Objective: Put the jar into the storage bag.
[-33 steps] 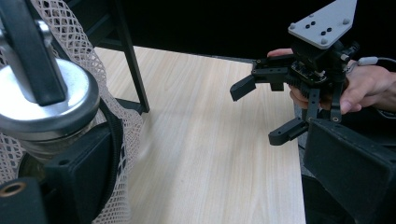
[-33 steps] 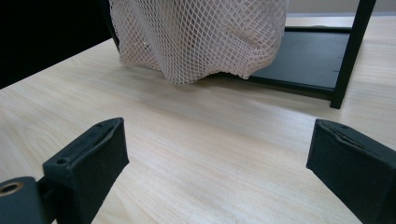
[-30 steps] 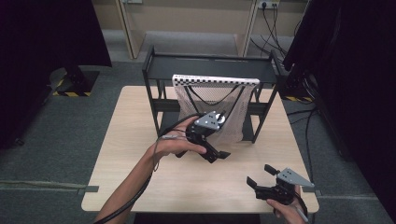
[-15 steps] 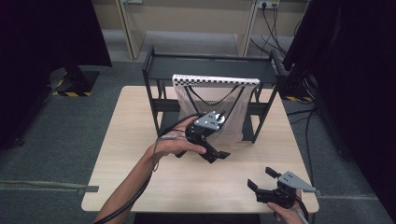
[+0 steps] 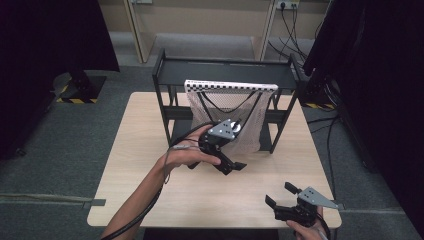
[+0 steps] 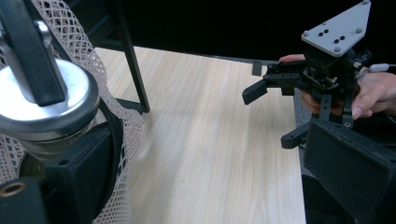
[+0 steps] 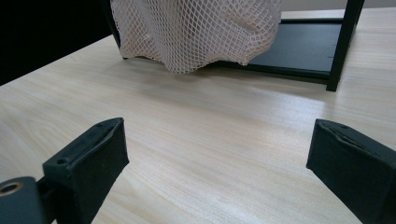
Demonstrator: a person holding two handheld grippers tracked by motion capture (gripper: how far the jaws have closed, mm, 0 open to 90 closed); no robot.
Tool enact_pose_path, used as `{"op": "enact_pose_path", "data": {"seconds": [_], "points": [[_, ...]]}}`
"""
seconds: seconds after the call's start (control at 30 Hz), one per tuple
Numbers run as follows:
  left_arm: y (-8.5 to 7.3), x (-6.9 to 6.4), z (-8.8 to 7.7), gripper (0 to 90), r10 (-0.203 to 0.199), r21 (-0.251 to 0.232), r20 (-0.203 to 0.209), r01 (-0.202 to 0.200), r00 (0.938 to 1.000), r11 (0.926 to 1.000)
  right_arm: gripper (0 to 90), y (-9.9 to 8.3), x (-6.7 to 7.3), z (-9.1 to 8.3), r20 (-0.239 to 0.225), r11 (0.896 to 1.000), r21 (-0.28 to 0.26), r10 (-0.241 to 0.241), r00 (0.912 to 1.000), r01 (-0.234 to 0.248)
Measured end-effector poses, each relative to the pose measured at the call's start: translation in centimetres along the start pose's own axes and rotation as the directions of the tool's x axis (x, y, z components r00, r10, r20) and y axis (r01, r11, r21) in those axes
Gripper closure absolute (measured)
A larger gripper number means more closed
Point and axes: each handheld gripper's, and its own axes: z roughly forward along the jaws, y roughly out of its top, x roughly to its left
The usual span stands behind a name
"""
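A white mesh bag (image 5: pixel 235 127) hangs from a checker-edged bar (image 5: pixel 230 86) on a black rack (image 5: pixel 162 95). My left gripper (image 5: pixel 233 167) sits just in front of the bag's lower edge, held in a hand, jaws apart. In the left gripper view, a glass jar with a silver lid (image 6: pixel 44 100) stands beside the left jaw, against the mesh bag (image 6: pixel 126 154) and its black-edged opening; I cannot tell whether the mesh encloses it. My left gripper (image 6: pixel 215 161) is open. My right gripper (image 5: pixel 280 195) is open over the table's near right corner, facing the bag (image 7: pixel 196 32).
The light wooden table (image 5: pixel 150 150) carries the rack at its back. The rack's black base plate (image 7: pixel 299 46) and a leg (image 7: pixel 343 42) lie ahead of my right gripper (image 7: pixel 219 158). The other gripper (image 6: pixel 273 115) appears across bare wood. Dark curtains flank the table.
The right gripper has drifted slightly toward the table's near edge. The left gripper and the bag have hardly moved.
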Motion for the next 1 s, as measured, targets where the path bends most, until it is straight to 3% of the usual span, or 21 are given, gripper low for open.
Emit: {"op": "enact_pose_path", "data": {"seconds": [1.0], "points": [[0.03, 0.2, 0.07, 5.8, -0.003, 0.006, 0.005, 0.003, 1.0, 1.0, 5.0, -0.31, 0.11, -0.76, 0.004, 1.0, -0.017, 0.001, 1.0, -0.001]]}}
